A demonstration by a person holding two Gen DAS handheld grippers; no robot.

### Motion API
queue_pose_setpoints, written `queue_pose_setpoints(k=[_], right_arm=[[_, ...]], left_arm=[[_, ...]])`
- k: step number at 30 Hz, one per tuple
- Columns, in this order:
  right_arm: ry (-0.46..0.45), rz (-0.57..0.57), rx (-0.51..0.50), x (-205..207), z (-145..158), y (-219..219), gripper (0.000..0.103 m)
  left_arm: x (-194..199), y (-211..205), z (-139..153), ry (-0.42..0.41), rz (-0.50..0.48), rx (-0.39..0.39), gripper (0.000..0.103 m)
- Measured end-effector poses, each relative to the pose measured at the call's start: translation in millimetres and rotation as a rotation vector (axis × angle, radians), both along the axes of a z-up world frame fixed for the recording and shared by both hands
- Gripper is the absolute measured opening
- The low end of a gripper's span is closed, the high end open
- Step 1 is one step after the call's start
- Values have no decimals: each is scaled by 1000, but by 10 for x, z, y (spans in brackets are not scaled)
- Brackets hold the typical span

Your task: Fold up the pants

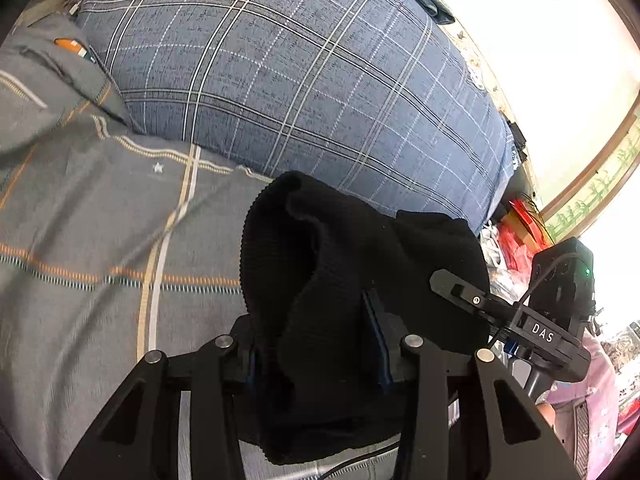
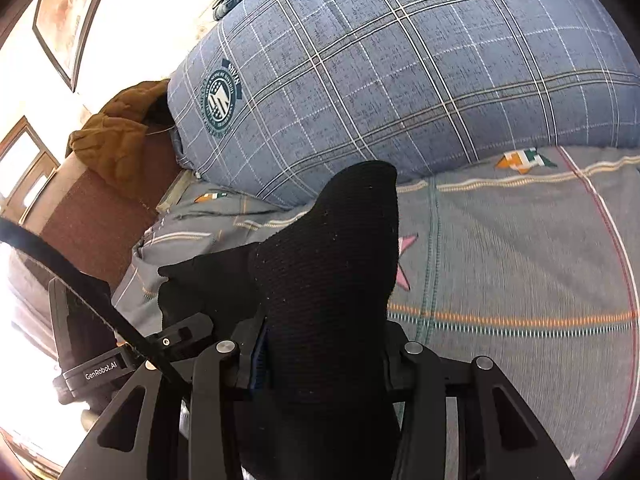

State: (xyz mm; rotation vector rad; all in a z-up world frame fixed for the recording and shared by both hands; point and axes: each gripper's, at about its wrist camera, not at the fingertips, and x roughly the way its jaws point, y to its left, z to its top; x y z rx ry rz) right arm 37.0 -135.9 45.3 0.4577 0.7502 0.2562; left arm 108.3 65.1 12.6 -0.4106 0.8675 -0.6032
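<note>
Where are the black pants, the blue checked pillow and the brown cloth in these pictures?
black pants [image 1: 360, 264]: left wrist view, bunched ribbed fabric above the fingers.
blue checked pillow [image 2: 400, 92]: right wrist view, middle of its cover.
brown cloth [image 2: 116, 132]: right wrist view, crumpled middle.

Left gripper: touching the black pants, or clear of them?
Touching. The left wrist view shows the black pants bunched between the left gripper fingers, blue pads pressed against the fabric on both sides.
</note>
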Motion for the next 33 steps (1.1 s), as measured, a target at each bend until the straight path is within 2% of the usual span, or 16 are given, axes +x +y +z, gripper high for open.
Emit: queue_pose_setpoints(k=[6,13,18,21,22,24,26,27,29,31,33], right_arm=[[33,-6,8,357,-63,-40,46],[75,-13,0,719,-293,-47,46],[107,-26,-7,881,-479,-90,46],[138,-31,-9,960,-605,-91,46],[150,-30,-9,979,-656,-86,47],[170,-46,-14,999,-740,-85,58],[173,-79,-15,955,-742,-129,74],[167,-83,-10,927,-721,-147,77],[125,-104,-33,815,-573,-198,78],[56,-135,-78,694,-360,-237,78],[-1,-119,-44,652,-167,-271,78]], left_arm=[[312,44,-135,40,28,-4,41],[614,40,-379,93,56,3,41],[747,-32,-557,109,76,42,41],[803,-26,-727,153,99,59,43],[811,-7,-776,170,107,59,44],[819,69,-847,212,131,48,46],[799,143,-820,234,135,26,46],[766,196,-749,230,138,27,46],[695,281,-607,201,146,33,46],[624,369,-423,153,154,7,46],[637,367,-270,119,153,-21,47]])
